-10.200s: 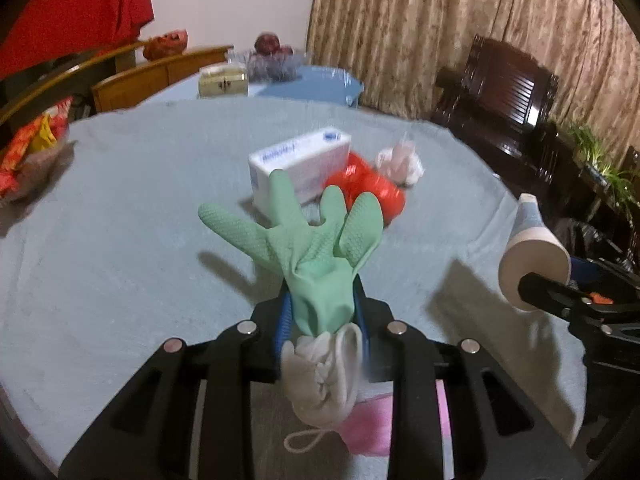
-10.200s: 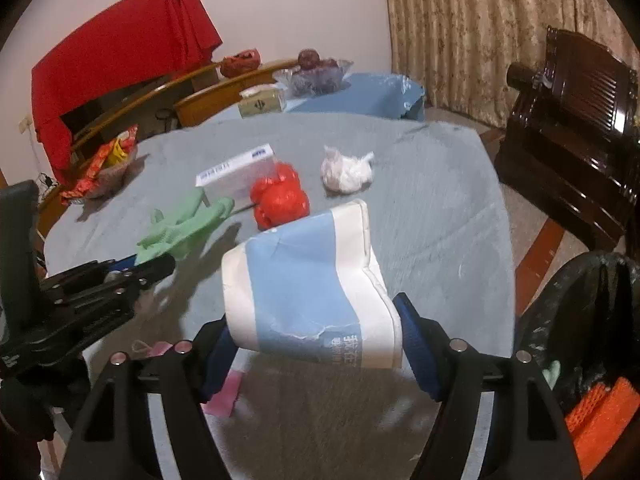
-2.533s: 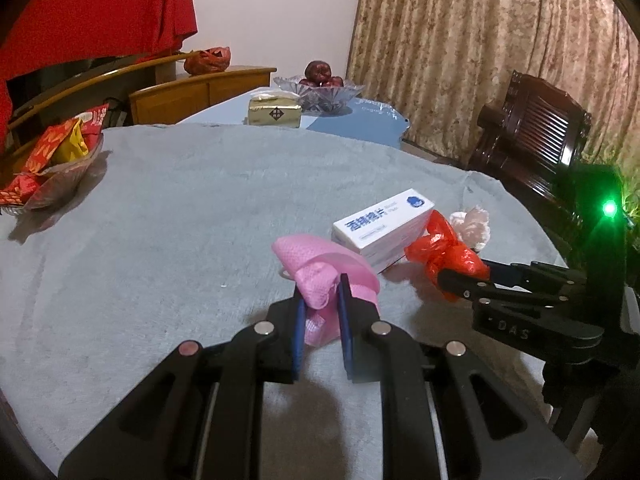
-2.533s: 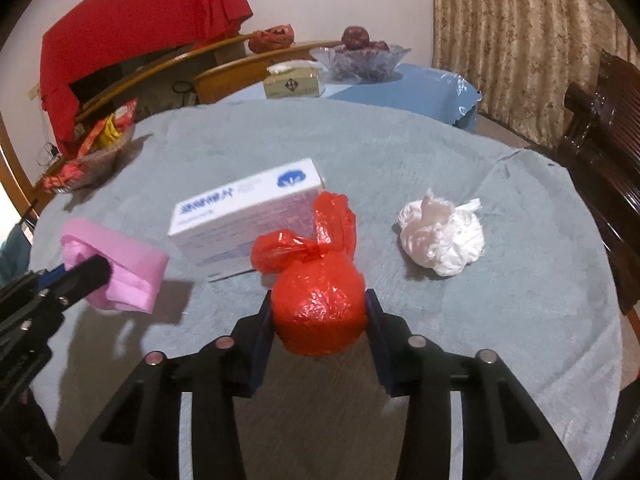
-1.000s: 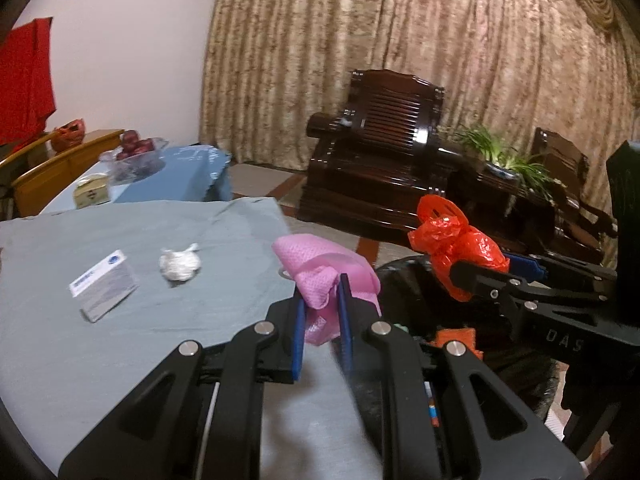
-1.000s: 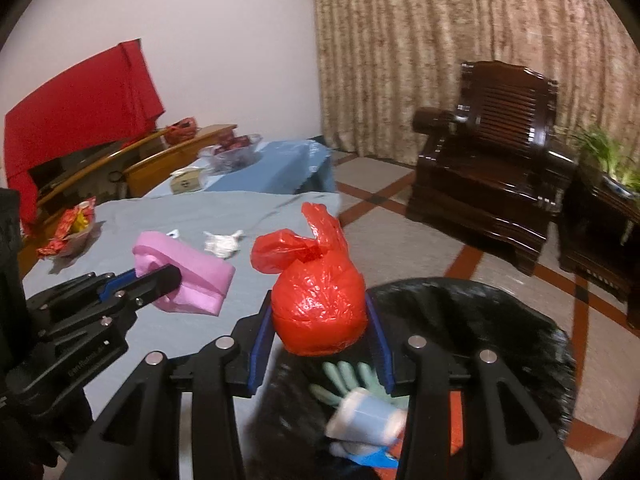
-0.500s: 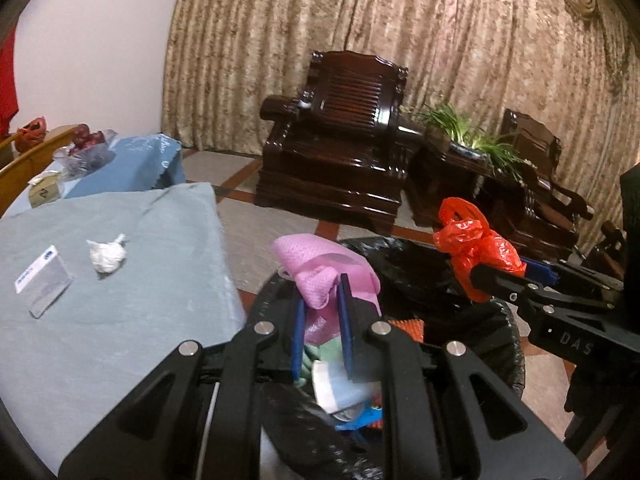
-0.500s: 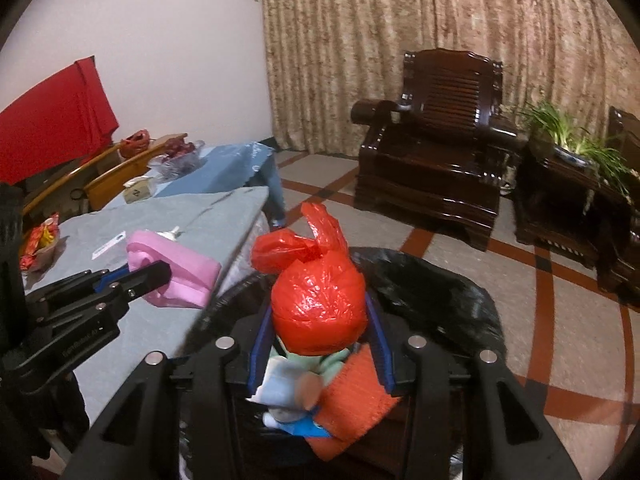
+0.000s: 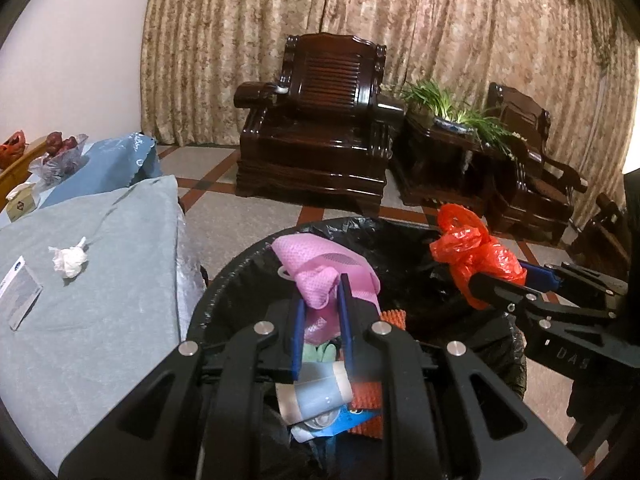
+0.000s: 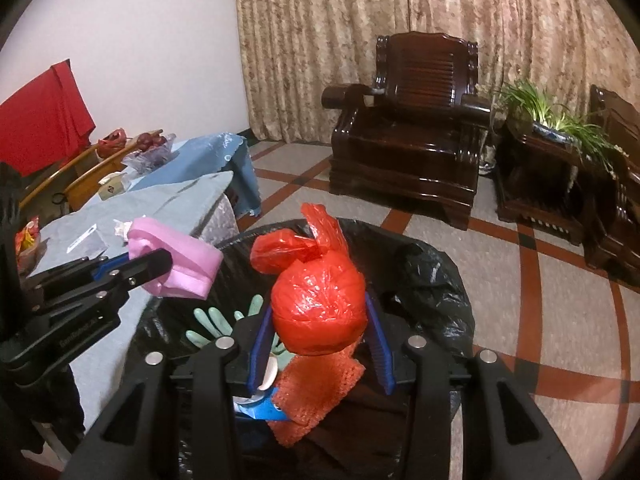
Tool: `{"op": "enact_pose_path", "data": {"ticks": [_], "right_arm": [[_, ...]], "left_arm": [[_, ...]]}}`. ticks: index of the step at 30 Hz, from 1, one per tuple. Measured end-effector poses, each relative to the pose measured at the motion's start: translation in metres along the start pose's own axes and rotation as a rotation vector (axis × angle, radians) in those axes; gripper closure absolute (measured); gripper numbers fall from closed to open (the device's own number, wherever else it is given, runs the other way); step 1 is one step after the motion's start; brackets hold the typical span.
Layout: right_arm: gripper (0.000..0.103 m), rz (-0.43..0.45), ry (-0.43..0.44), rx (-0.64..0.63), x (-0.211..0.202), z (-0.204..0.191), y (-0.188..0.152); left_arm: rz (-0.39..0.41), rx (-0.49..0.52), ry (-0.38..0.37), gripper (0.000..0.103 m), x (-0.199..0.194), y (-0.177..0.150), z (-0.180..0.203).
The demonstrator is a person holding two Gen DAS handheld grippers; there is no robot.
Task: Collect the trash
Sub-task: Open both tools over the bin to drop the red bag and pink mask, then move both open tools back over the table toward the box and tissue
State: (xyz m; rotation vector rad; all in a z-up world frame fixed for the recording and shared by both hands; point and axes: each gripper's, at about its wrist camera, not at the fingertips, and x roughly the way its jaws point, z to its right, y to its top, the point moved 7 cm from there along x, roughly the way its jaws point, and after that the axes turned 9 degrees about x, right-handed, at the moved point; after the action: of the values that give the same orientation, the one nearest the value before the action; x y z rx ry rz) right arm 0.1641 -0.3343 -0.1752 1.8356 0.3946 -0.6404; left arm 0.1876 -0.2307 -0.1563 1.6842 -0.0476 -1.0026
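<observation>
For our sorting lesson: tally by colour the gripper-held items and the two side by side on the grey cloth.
Pink: 1, pink fabric piece
Red: 1, knotted red plastic bag
White: 2, crumpled white wad, white carton
Total: 4

The small box (image 9: 18,298) at the left edge of the table (image 9: 120,320) is cut off, its print too small to read. In the trash bag (image 9: 400,240), the gripper bodies hide much of the rubbish, and the green glove (image 10: 212,322) shows only its fingers.
</observation>
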Motion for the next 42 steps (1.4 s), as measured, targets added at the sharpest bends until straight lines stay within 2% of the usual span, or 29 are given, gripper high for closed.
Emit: {"op": "enact_pose_path", "data": {"ticks": [8,10,11,12,13,16,18,21,27,42], "right_arm": [[0.06,-0.008,-0.023,0.01,0.007,0.012,-0.006],[0.057,-0.011,-0.026,0.0,0.007,0.013,-0.006],[0.051,-0.007,-0.036,-0.004,0.006,0.014,-0.006],[0.046,-0.006,-0.042,-0.006,0.006,0.013,-0.006],[0.043,-0.003,-0.047,-0.008,0.004,0.013,-0.006],[0.028,0.019,-0.064,-0.009,-0.002,0.016,-0.005],[0.013,0.037,-0.079,-0.008,-0.007,0.018,-0.003],[0.007,0.057,-0.079,0.008,-0.014,0.02,0.0],[0.006,0.066,-0.031,0.005,-0.02,0.002,0.006],[0.006,0.045,0.14,-0.103,0.015,-0.121,0.019]], "left_arm": [[-0.023,0.023,-0.018,0.087,0.01,0.002,0.007],[-0.028,0.017,-0.034,0.074,0.011,0.002,0.008],[-0.021,0.009,-0.036,0.054,0.01,0.002,0.007],[-0.012,0.001,-0.045,0.04,0.008,0.003,0.007],[-0.004,-0.005,-0.055,0.039,0.005,0.003,0.006],[0.007,-0.008,-0.068,0.032,-0.004,0.003,0.002],[0.016,-0.015,-0.061,0.025,-0.01,0.003,-0.002],[0.035,-0.019,-0.03,0.017,-0.024,0.002,-0.015],[0.052,-0.033,0.071,0.01,-0.052,0.0,-0.051],[0.019,-0.197,0.314,0.009,-0.11,-0.047,-0.177]]}}
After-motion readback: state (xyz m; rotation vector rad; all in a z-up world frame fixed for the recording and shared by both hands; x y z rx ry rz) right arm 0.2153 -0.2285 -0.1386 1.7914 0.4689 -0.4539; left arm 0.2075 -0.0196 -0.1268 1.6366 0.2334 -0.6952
